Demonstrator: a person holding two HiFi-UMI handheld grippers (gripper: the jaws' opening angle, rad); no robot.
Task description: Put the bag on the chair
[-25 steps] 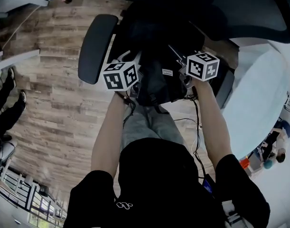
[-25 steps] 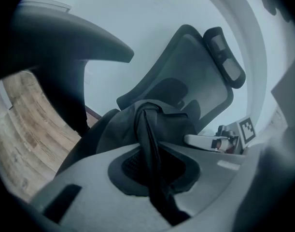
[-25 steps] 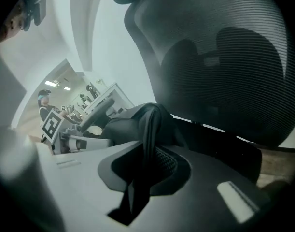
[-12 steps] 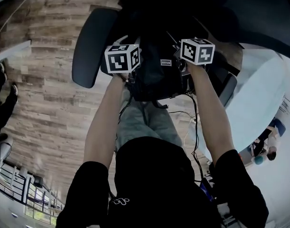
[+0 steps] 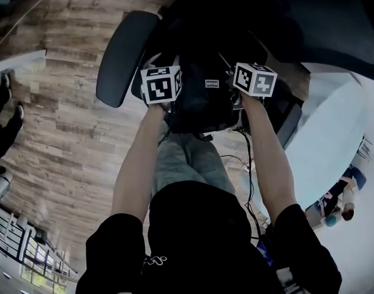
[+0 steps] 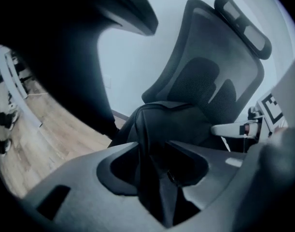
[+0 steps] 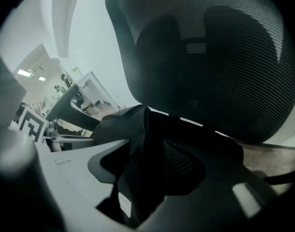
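The black bag [image 5: 202,103] rests on the seat of the black mesh office chair [image 5: 122,57], leaning toward its backrest [image 6: 210,71]. My left gripper [image 5: 168,92] is at the bag's left side and my right gripper [image 5: 245,89] at its right. In the left gripper view a fold of the bag [image 6: 166,124] runs between the left gripper's [image 6: 154,153] jaws, which are opening and stand off the fabric. In the right gripper view the bag [image 7: 123,124] likewise lies loose between the opening jaws of the right gripper [image 7: 147,153], under the backrest [image 7: 210,57].
The chair stands on a wood-plank floor [image 5: 58,133]. A white round table [image 5: 324,139] is close on the right, and a cable [image 5: 248,164] trails on the floor. Another person's legs [image 5: 3,121] show at the far left.
Both grippers and the bag have moved a little forward, toward the chair's back. The bag now sits on the seat.
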